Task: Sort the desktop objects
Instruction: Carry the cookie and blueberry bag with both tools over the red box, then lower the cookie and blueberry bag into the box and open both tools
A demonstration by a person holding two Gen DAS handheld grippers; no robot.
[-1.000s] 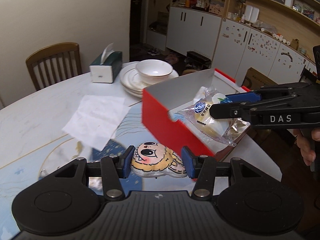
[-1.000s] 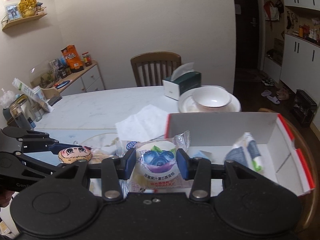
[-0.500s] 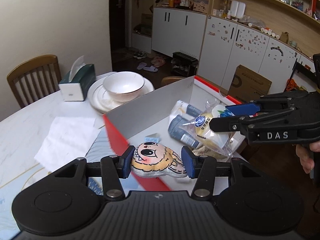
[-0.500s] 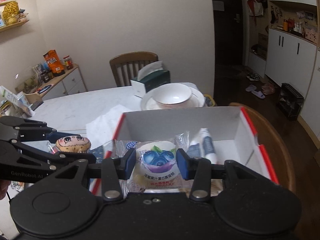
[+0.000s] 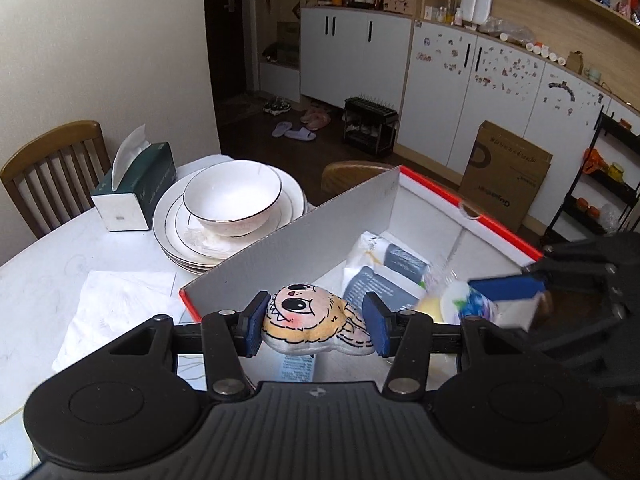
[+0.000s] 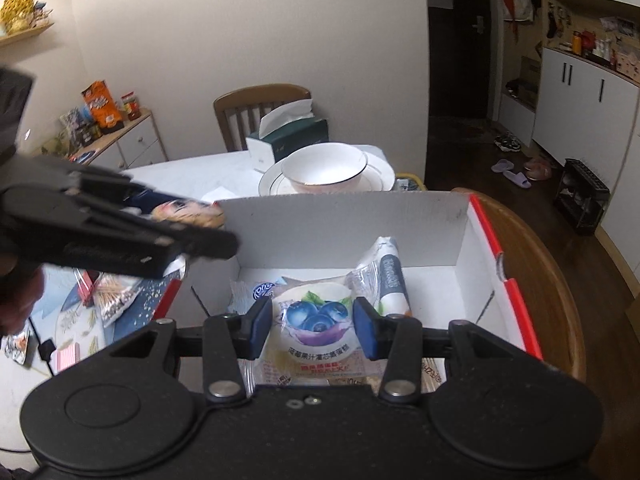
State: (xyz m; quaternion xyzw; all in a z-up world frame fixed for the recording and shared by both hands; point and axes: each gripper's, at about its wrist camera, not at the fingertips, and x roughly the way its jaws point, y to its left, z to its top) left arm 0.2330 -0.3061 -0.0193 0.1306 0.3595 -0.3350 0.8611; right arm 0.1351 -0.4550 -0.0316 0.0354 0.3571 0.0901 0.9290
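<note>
Both loads hang over the red-edged box (image 6: 484, 240): left tool (image 5: 316, 322) clamps the plush face (image 5: 312, 320), right tool (image 6: 312, 326) the blueberry cake packet (image 6: 314, 332); crowded together, tools risk colliding on release.

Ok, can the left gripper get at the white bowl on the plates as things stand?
Probably not yet: the left gripper is shut on the plush toy, so its jaws are full. The path to the white bowl itself looks free, left of the red box wall.
</note>
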